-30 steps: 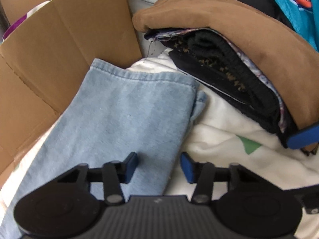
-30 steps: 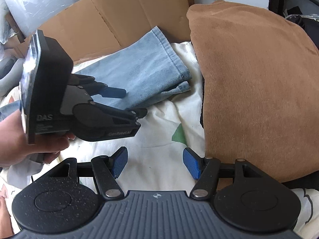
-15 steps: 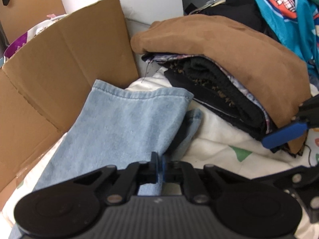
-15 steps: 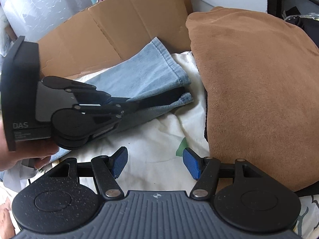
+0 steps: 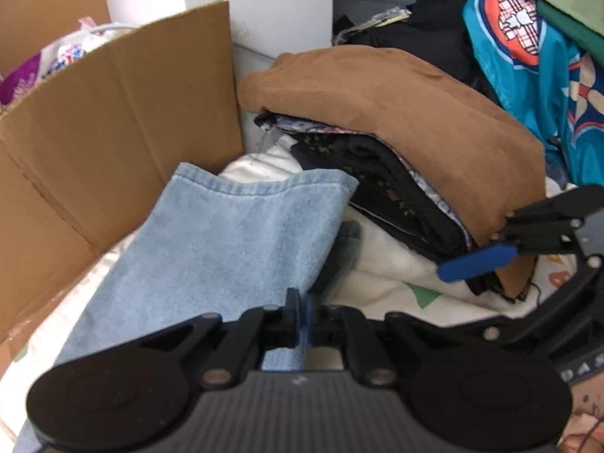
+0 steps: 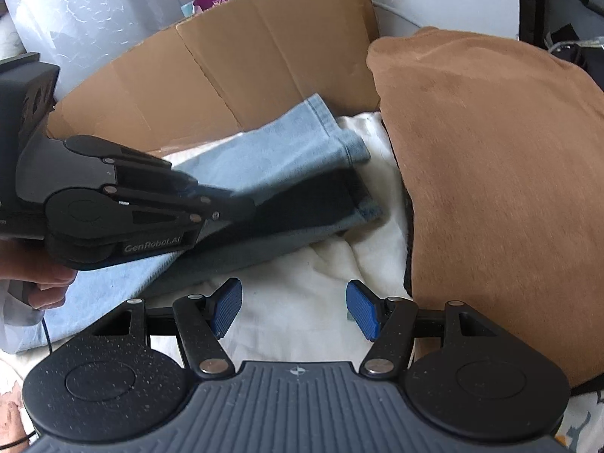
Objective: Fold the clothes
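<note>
Light blue jeans [image 5: 226, 241] lie on a white printed sheet [image 5: 385, 275], one leg lifted. My left gripper [image 5: 302, 317] is shut on the edge of the upper jeans leg and holds it raised off the lower leg [image 6: 302, 226]; it also shows in the right wrist view [image 6: 241, 204], at the left. My right gripper [image 6: 294, 305] is open and empty above the white sheet [image 6: 302, 302], between the jeans [image 6: 271, 151] and a brown garment [image 6: 490, 173]; its blue fingers [image 5: 475, 260] show at the right of the left wrist view.
A stack of folded clothes topped by the brown garment [image 5: 396, 113] sits at the right. A cardboard box flap [image 5: 105, 124] stands behind the jeans on the left. A teal printed garment [image 5: 547, 75] and dark bags lie at the back right.
My left gripper closed on the edge of the upper jeans leg and lifted it. My right gripper stayed open and barely moved.
</note>
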### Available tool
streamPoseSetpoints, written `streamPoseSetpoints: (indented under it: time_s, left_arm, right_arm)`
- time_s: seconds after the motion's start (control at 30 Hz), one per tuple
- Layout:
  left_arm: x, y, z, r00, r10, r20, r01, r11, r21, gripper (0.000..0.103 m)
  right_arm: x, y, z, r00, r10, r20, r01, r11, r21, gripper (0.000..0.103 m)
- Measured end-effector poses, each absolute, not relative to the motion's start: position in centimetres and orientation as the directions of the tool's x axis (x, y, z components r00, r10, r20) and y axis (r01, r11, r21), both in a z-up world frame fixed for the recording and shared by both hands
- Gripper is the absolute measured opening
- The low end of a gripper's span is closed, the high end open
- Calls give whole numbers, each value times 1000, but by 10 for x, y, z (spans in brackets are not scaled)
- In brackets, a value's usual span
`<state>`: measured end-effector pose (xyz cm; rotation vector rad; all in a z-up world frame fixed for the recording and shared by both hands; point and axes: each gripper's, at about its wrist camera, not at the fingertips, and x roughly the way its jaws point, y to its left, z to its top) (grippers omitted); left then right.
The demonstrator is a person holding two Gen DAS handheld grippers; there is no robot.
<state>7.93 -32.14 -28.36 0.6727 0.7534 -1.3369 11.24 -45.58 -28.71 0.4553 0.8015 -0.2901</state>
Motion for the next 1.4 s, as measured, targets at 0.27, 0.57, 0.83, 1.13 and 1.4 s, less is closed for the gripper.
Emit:
streamPoseSetpoints:
  time_s: [0.27, 0.57, 0.83, 1.13, 1.4]
  left_arm:
    - [95, -322, -280, -6, -581, -814, 993, 89, -71, 3]
    - [111, -321, -267, -47, -570, -820, 993, 64, -102, 2]
    - [115, -323, -263, -76, -557, -827, 992, 39, -117, 2]
    - [115, -325, -265, -106, -546, -831, 990, 24, -142, 2]
    - [108, -328, -278, -135, -512, -849, 989, -13, -149, 2]
  right_arm:
    - [127, -460, -288, 722, -110, -683, 386, 883, 267, 67]
    - [159, -478, -302, 745, -149, -650, 364, 908, 210, 60]
    - [190, -476, -323, 726, -112, -679, 330, 923, 200, 55]
    - [185, -474, -342, 643, -112, -758, 346, 925, 156, 46]
    - [180, -474, -344, 616, -166, -770, 372, 923, 98, 41]
